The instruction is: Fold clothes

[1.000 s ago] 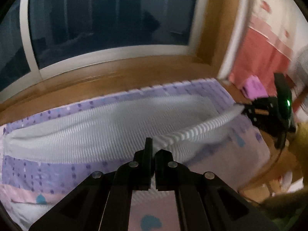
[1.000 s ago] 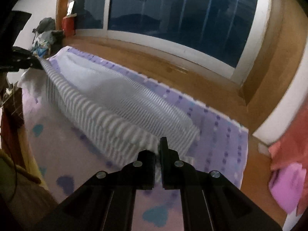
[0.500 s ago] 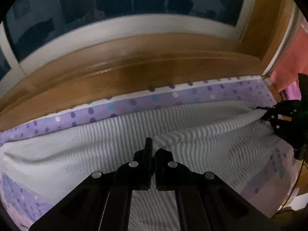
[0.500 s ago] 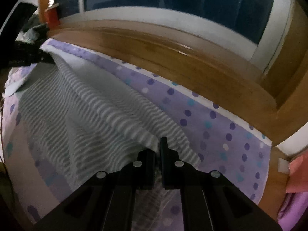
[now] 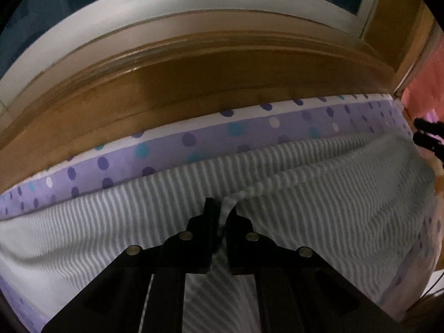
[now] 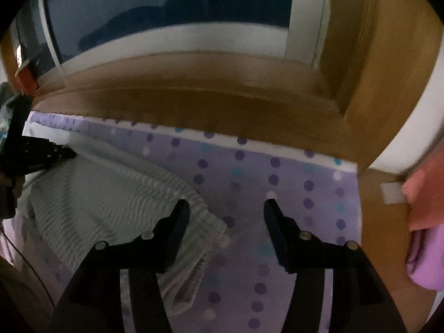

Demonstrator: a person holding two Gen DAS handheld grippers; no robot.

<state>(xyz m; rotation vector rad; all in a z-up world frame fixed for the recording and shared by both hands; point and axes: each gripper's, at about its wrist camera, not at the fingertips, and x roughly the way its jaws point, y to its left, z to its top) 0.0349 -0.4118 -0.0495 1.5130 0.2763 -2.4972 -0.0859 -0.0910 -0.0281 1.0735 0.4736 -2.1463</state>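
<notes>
Your striped garment (image 5: 305,208) lies spread across the lower half of the left wrist view on the purple dotted sheet (image 5: 194,144), its far edge running just short of the sheet's white border, beyond which the wooden ledge (image 5: 222,77) and the window frame (image 5: 166,2) fill the top of the frame. In the right wrist view the garment's folded corner sits at lower centre-left, with bare sheet open to its right as far as the sheet's right edge. Your left gripper (image 5: 222,216) is nearly closed and pinches a raised ridge of the striped cloth between its fingers. Your right gripper (image 6: 226,208) has its jaws opening, with nothing pressed between them; the garment corner lies under and just beside its left finger (image 6: 177,222). A second ago both grippers held the garment stretched and lifted above the sheet, jaws closed; now the cloth lies folded over and flat, and the right jaws have let go. At the right of both views, a pink cloth (image 6: 424,258) and a coral-red fabric (image 6: 424,194) crowd the edge, beside the sheet. A small red object (image 6: 26,79) sits on the ledge at upper left.
</notes>
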